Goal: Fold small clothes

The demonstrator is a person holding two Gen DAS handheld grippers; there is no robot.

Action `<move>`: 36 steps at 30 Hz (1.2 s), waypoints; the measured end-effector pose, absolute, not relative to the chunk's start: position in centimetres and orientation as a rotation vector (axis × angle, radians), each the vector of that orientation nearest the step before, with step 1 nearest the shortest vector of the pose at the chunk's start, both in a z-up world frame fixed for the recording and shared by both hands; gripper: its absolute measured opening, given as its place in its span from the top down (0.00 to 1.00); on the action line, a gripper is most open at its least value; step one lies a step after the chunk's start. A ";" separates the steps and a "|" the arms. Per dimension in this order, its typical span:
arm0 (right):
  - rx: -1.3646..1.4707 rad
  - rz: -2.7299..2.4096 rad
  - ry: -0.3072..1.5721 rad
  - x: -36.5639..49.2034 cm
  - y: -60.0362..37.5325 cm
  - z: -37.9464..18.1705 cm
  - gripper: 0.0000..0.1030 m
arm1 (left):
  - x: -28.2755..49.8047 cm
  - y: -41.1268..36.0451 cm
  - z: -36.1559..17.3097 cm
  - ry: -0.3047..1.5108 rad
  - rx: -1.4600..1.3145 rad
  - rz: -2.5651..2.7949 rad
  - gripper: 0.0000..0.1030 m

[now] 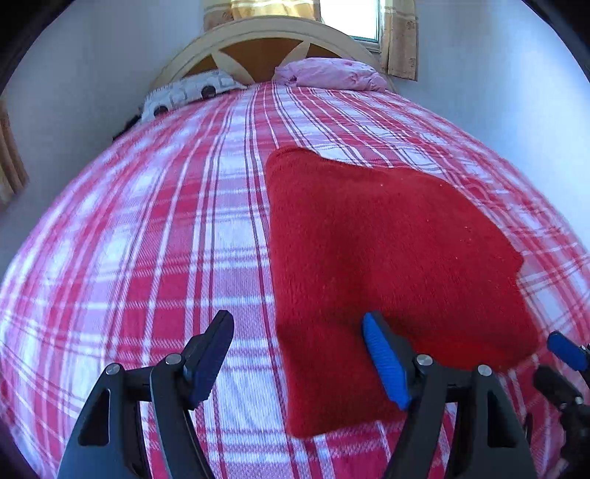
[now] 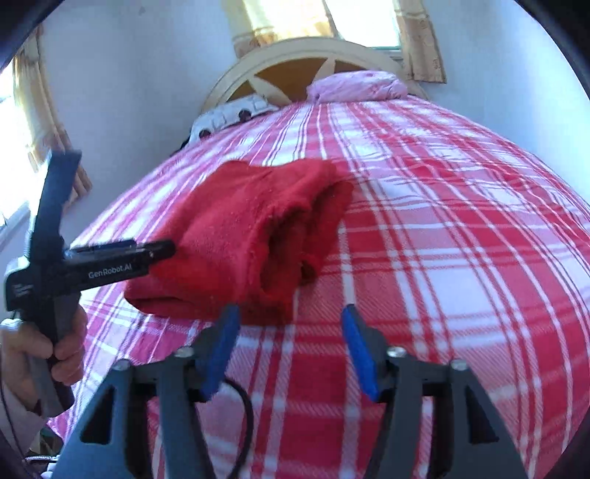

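On the plaid bedspread (image 2: 442,228), the folded red cloth (image 2: 243,235) lies just ahead of both spread, empty hand-held grippers (image 2: 291,353).

red fleece garment (image 1: 387,239), folded, flat on bed

A home bedroom is shown: a plaid-covered bed (image 1: 147,239), arched headboard (image 1: 258,51), pillows (image 1: 332,73) and curtained window (image 1: 350,18).

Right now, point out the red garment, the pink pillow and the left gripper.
red garment (image 1: 387,235), left wrist view, top face.
pink pillow (image 1: 332,73), left wrist view, middle.
left gripper (image 1: 298,359), left wrist view, between fingertips.
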State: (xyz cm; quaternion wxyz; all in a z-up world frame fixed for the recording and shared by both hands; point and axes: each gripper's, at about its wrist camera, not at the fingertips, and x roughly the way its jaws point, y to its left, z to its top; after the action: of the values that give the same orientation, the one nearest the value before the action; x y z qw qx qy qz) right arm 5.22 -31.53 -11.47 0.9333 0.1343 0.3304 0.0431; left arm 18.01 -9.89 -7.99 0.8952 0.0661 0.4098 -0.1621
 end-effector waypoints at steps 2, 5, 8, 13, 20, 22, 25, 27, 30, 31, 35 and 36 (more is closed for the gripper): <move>0.324 0.080 0.648 4.6 -32.7 -10.5 0.16 | 18.2 -9.2 -7.8 0.862 0.095 -0.373 0.29; 0.424 0.088 0.598 5.3 -35.0 -8.6 0.03 | 18.8 -8.5 -6.8 0.842 0.044 -0.406 0.29; 0.520 0.130 0.576 8.2 -36.5 -7.0 0.00 | 20.3 -8.3 -5.6 0.826 0.017 -0.388 0.29; 0.581 0.151 0.655 15.1 -36.0 -7.9 0.00 | 24.0 -9.2 -6.0 0.902 -0.050 -0.386 0.29; 0.506 0.016 0.822 21.2 -34.1 -13.6 0.00 | 26.8 -12.3 -10.0 1.007 -0.041 -0.403 0.29; 0.492 0.016 0.798 20.8 -34.3 -13.8 0.00 | 26.6 -12.0 -10.4 0.980 -0.079 -0.420 0.28; 0.496 0.025 0.793 20.7 -34.6 -14.1 0.00 | 26.8 -11.7 -10.8 0.980 -0.111 -0.438 0.27; 0.487 0.025 0.787 20.6 -34.5 -14.2 0.00 | 26.7 -11.5 -11.0 0.982 -0.130 -0.443 0.27; 0.470 0.016 0.776 20.5 -34.2 -14.1 0.07 | 26.6 -11.7 -10.9 0.972 -0.125 -0.454 0.29; 0.468 0.026 0.763 20.4 -34.1 -14.0 0.15 | 26.6 -11.9 -10.8 0.968 -0.122 -0.464 0.39; 0.455 0.104 0.744 20.5 -33.2 -13.6 0.47 | 26.3 -12.5 -10.3 0.948 -0.091 -0.481 0.48; 0.455 0.105 0.746 20.6 -33.2 -13.6 0.47 | 26.2 -12.5 -10.2 0.942 -0.087 -0.482 0.53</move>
State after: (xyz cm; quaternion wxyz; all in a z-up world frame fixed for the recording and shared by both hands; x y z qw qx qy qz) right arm 20.60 -33.20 -13.59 0.9048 0.2201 0.3610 0.0509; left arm 26.17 -12.51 -10.18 0.8624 -0.0413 0.4493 -0.2297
